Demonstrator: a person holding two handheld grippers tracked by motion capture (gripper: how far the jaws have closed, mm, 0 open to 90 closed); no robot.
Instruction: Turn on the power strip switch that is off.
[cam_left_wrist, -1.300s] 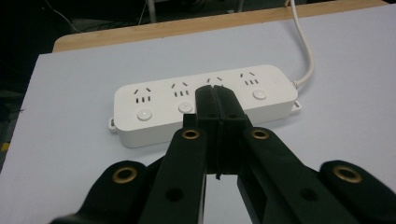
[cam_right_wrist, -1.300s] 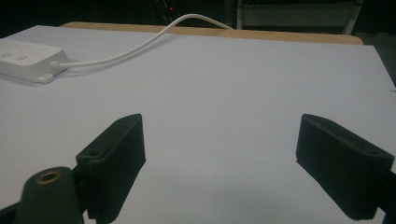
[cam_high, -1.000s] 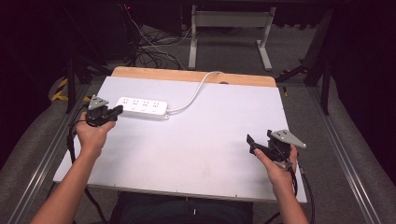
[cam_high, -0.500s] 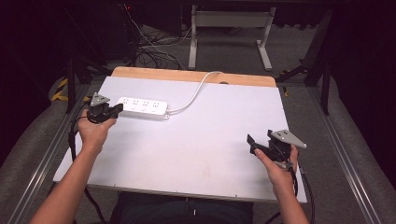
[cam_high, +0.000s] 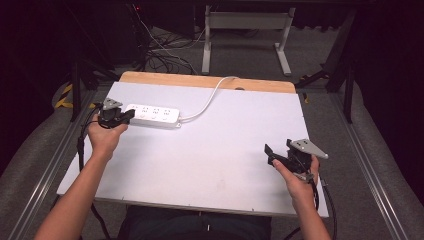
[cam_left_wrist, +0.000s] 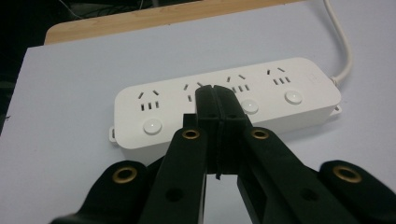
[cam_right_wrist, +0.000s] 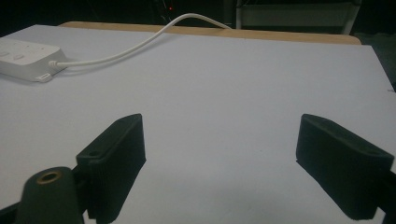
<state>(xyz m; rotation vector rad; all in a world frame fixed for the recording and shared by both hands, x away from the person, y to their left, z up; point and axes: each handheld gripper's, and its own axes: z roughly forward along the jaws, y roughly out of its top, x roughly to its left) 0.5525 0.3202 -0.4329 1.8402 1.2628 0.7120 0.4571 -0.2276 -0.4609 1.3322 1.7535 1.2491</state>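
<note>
**Left gripper at power strip**

Left gripper (cam_left_wrist: 215, 100), jaws pressed together and gripping nothing, is hovering just over the white power strip (cam_left_wrist: 261, 105), whose buttons are lying directly beneath its tips. Right gripper (cam_right_wrist: 219, 163) is resting wide open, well apart.

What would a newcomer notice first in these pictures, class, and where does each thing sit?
A white power strip lies at the table's far left, its cable curving off over the back edge. The left gripper, fingers pressed together, points at the strip's row of buttons. The right gripper hangs open over bare table at the near right.
</note>
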